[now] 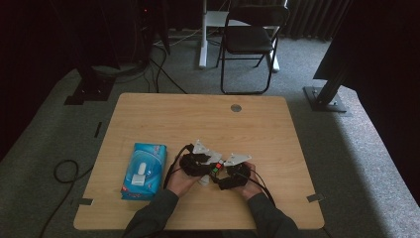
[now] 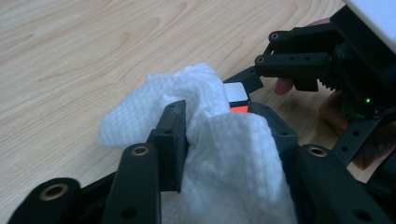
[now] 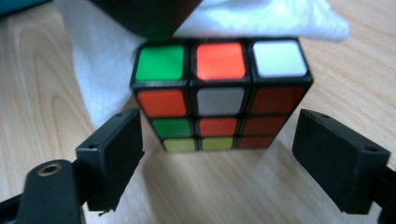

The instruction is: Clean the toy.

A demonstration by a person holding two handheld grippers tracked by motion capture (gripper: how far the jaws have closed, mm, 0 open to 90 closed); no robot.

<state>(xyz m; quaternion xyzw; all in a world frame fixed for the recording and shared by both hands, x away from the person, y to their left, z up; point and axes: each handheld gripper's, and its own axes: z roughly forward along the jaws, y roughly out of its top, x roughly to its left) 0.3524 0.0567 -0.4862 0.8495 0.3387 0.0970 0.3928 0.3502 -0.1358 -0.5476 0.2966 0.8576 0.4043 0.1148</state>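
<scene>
A scrambled Rubik's cube (image 3: 219,93) rests on the wooden table (image 1: 163,119), near its front edge. A crumpled white tissue (image 2: 224,154) lies over the cube's far side. My left gripper (image 2: 222,121) is open, and the tissue bunches loosely between its jaws, just behind the cube (image 2: 236,95). My right gripper (image 3: 222,140) is open too; one jaw stands on each side of the cube, apart from it. In the high view both grippers meet at the cube (image 1: 216,167), the left gripper (image 1: 198,166) on its left and the right gripper (image 1: 233,176) on its right.
A blue tissue box (image 1: 143,171) lies flat to the left of my hands. A round grommet (image 1: 236,107) sits near the table's far edge. Beyond the table stands a black folding chair (image 1: 250,39), with cables on the carpet.
</scene>
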